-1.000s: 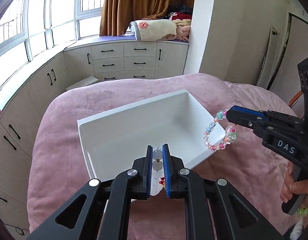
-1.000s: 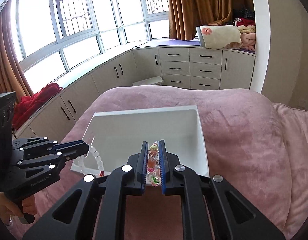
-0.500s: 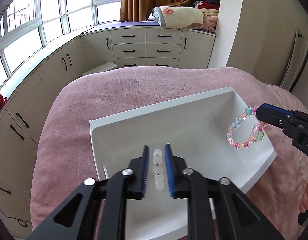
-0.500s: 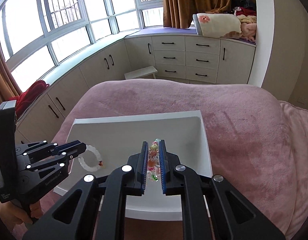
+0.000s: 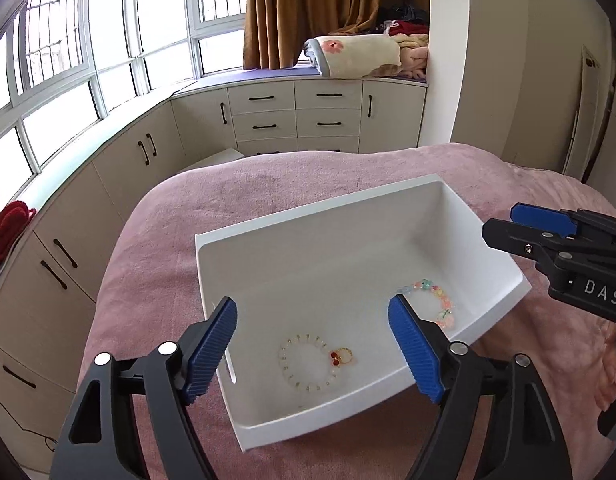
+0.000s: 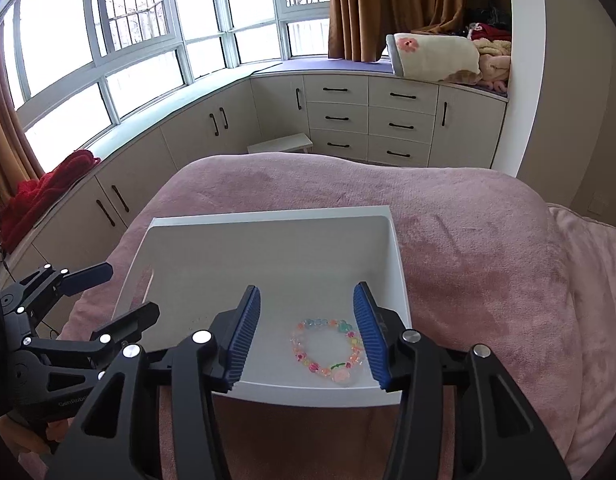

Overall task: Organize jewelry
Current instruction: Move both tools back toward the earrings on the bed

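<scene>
A white bin [image 5: 268, 236] [image 6: 396, 240] stands on the pink bed. A clear-bead bracelet with a red charm [image 5: 308, 364] lies on its floor. A multicoloured bead bracelet [image 5: 436, 300] [image 6: 328, 350] lies beside it in the bin. My left gripper [image 5: 312, 344] is open and empty, held above the clear bracelet; it also shows at the left of the right wrist view [image 6: 108, 296]. My right gripper [image 6: 308, 332] is open and empty above the coloured bracelet; it also shows at the right of the left wrist view [image 5: 524, 228].
The pink blanket [image 6: 488, 264] covers the bed around the bin. Cream cabinets [image 5: 300, 120] and a window seat with folded bedding [image 6: 436, 58] run along the far wall. A red cloth [image 6: 44, 188] lies on the window ledge at left.
Both grippers opened and let go of their bracelets. The clear bracelet and the coloured bracelet now lie on the bin floor.
</scene>
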Demonstrator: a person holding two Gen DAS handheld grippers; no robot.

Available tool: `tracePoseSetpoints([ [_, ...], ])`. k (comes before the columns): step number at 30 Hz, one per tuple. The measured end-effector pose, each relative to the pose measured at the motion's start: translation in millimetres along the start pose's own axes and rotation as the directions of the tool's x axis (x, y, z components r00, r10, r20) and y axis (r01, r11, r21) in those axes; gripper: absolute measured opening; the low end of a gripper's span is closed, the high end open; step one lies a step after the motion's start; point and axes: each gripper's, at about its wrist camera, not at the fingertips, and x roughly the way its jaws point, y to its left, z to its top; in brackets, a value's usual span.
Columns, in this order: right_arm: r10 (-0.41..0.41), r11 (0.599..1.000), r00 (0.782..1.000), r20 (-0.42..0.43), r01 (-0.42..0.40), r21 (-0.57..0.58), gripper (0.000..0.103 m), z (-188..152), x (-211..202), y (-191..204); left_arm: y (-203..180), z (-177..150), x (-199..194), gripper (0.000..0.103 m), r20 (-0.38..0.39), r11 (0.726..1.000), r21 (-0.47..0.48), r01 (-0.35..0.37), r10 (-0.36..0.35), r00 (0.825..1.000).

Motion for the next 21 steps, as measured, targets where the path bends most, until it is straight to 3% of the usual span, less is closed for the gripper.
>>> tracePoseSetpoints([
  [5, -0.005, 1.0, 1.0, 0.029, 0.006, -0.004, 0.058, -14, -36, 0, -16, -14, -36, 0.084, 0.026, 0.998, 0.032, 0.045, -0.046, 0.999],
  [12, -0.011, 1.0, 0.998, 0.057, 0.011, 0.014, 0.065, -41, -88, -5, -39, -39, -73, 0.091, 0.001, 0.991, 0.055, 0.122, -0.123, 0.992],
  [21, -0.062, 0.998, 0.998, 0.0, 0.062, 0.009, 0.074, -90, -127, -11, -50, -85, -98, 0.091, -0.061, 0.975, 0.013, 0.222, -0.22, 0.974],
])
